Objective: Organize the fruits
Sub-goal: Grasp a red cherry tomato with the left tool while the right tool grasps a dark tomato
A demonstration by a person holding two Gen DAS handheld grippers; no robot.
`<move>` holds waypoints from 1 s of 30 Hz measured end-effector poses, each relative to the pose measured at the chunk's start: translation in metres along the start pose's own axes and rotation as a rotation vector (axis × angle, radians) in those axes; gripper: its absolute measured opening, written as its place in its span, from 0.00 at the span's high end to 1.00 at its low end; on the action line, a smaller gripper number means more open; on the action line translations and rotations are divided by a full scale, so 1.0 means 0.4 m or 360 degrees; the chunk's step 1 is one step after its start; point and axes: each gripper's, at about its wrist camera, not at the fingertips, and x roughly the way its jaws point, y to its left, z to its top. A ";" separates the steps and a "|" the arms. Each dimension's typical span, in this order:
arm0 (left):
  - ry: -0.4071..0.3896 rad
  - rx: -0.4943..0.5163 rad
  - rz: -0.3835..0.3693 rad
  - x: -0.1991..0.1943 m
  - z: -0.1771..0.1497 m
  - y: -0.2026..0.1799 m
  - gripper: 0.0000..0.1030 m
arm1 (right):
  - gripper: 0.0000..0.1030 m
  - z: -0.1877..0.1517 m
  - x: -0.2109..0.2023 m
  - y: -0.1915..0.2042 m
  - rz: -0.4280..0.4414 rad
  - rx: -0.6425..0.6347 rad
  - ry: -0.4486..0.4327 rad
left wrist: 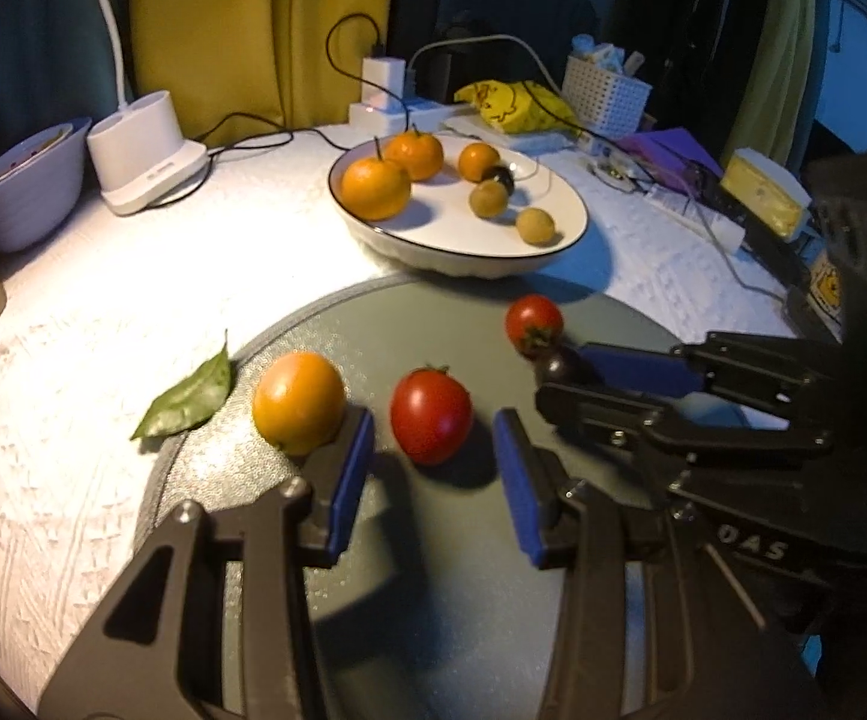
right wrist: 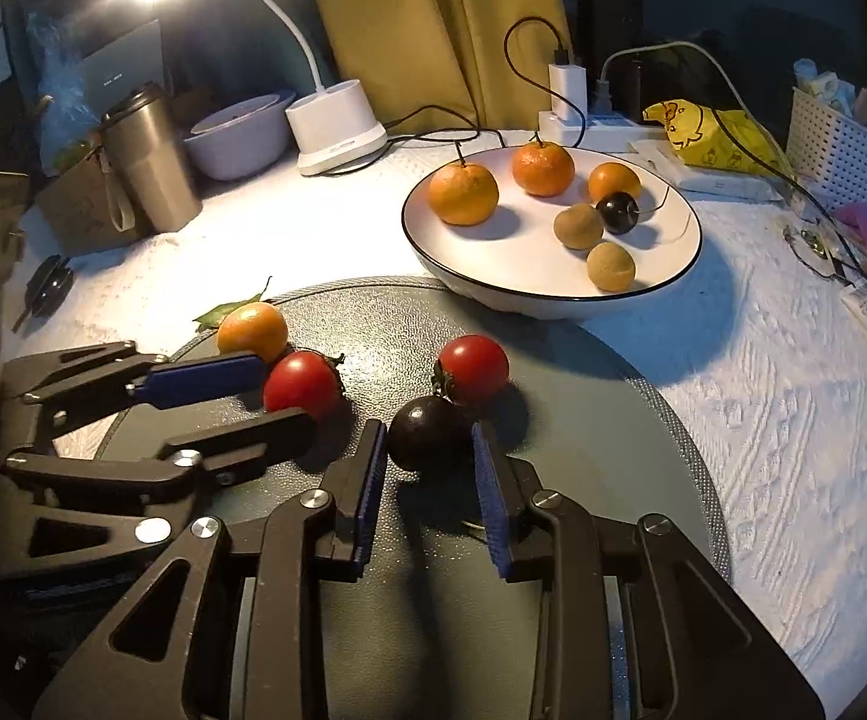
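Two fisheye views along my hand-held grippers, w/ a lamp-lit worktop (right wrist: 763, 372) covered in white textured cloth. Task looks roughly half done.

Already sorted: a white plate (right wrist: 661, 294) w/ dark rim, at the back, holds three oranges, two small brown round fruits and one dark cherry-like fruit w/ stem.

Left to move, all on the round grey mat (right wrist: 613, 450) in front of the plate: an orange (left wrist: 298, 402), a red tomato (left wrist: 431, 415), a second red tomato (right wrist: 474, 369) and a dark round fruit (right wrist: 429, 432). A loose green leaf (left wrist: 187, 399) lies just beside the mat's left edge.

My left hand-held gripper (left wrist: 433, 462) is wide open, holding nothing; the nearer red tomato sits between its blue pads, apart from both. Its left pad is right by the orange; can't tell if they touch.

My right hand-held gripper (right wrist: 430, 462) is partly open around the dark fruit; the right pad looks to be at its skin, the left shows a thin gap, so not gripped yet, I'd judge. The dark fruit touches the second tomato behind it.

So approx. four fruits remain, two lined up for pickup.
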 end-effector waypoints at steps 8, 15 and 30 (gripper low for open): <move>0.0028 0.0025 -0.0013 0.019 0.010 -0.010 0.67 | 0.70 0.000 -0.016 -0.019 0.0011 0.0019 -0.0024; 0.0028 0.0044 -0.0034 0.018 0.013 -0.017 0.70 | 0.70 0.009 -0.026 -0.026 0.0016 0.0018 -0.0047; -0.0049 0.0073 -0.0053 -0.018 0.059 -0.034 0.70 | 0.70 0.041 -0.062 -0.045 -0.0001 0.0021 -0.0110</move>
